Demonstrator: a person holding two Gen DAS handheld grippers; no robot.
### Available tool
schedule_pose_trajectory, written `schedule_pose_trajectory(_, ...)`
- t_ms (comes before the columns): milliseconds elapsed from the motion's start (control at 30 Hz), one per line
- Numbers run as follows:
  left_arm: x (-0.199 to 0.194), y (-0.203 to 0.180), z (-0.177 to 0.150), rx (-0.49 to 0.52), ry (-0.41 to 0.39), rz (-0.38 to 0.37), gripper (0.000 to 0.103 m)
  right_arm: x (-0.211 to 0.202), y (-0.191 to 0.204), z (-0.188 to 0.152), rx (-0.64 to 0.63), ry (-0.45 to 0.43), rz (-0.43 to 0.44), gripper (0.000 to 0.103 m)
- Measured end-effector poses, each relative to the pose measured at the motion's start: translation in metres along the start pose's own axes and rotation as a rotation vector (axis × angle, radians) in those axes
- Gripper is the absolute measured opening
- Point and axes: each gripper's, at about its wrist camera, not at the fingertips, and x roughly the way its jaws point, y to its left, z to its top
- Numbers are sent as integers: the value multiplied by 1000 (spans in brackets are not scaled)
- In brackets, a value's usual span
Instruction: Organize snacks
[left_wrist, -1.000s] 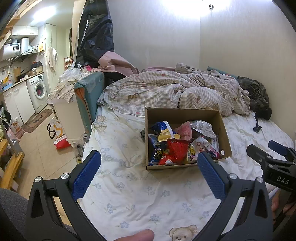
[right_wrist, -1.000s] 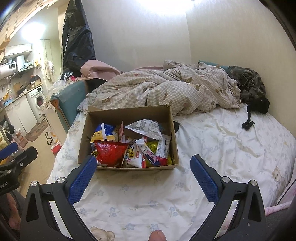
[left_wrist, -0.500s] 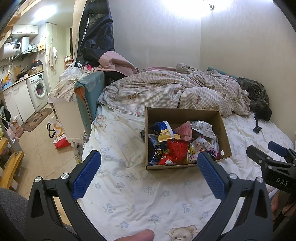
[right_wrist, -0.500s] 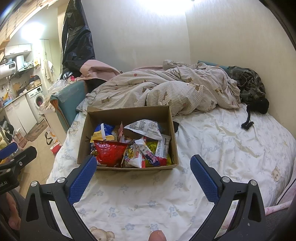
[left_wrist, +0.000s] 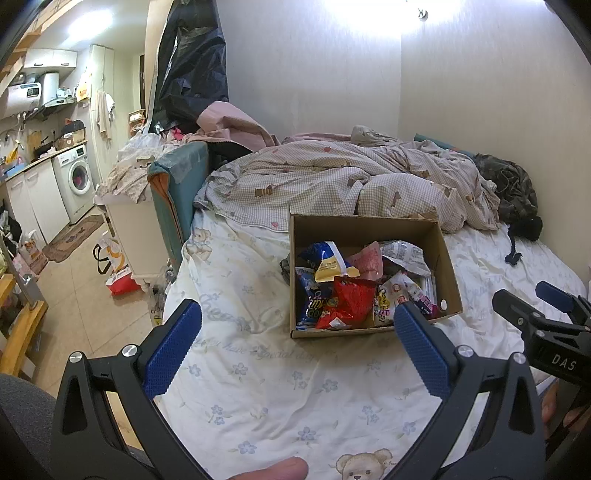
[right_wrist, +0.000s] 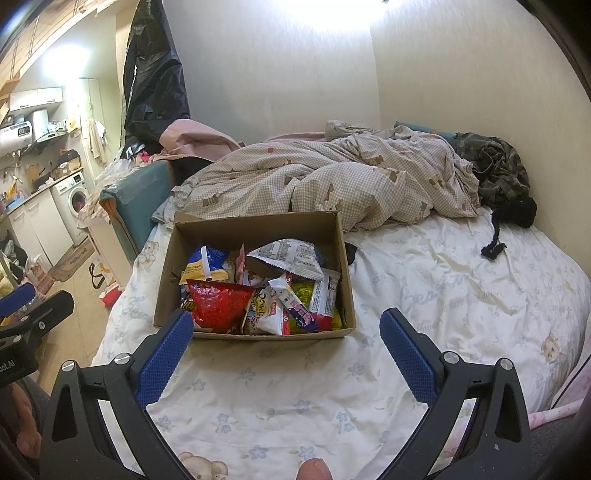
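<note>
An open cardboard box (left_wrist: 448, 266) stands on the bed, also in the right wrist view (right_wrist: 164, 280). It holds several snack packets, among them a red bag (left_wrist: 351, 297) (right_wrist: 218, 304), a blue and yellow bag (left_wrist: 327, 260) (right_wrist: 203, 264) and a white printed bag (right_wrist: 291, 254). My left gripper (left_wrist: 295, 334) is open and empty above the sheet, short of the box's front. My right gripper (right_wrist: 286, 332) is open and empty, just short of the box's front wall. Each gripper shows at the edge of the other's view.
The bed has a white flowered sheet (left_wrist: 258, 369). A crumpled checked duvet (left_wrist: 332, 181) lies behind the box, dark clothes (left_wrist: 517, 184) at the far right by the wall. A teal headboard (left_wrist: 184, 184), a white cabinet and a kitchen floor lie to the left.
Both views have barely shifted; the box sits a touch closer in the right wrist view. Both grippers stay open.
</note>
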Motion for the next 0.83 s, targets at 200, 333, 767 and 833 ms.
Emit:
schedule_pose_trajectory(200, 0, 0, 0, 0, -1, 1, 103, 0, 0, 0, 0, 0, -1, 103)
schedule_pose_trajectory(333, 0, 0, 0, -1, 0, 0, 103, 0, -1, 0, 0, 0, 0, 103)
schedule_pose_trajectory(767, 0, -1, -2, -7, 5, -2, 103, 0, 0, 0, 0, -1, 1, 103)
schedule_pose_trajectory(833, 0, -1, -2, -5, 1, 1, 103, 1, 0, 0, 0, 0, 2, 103)
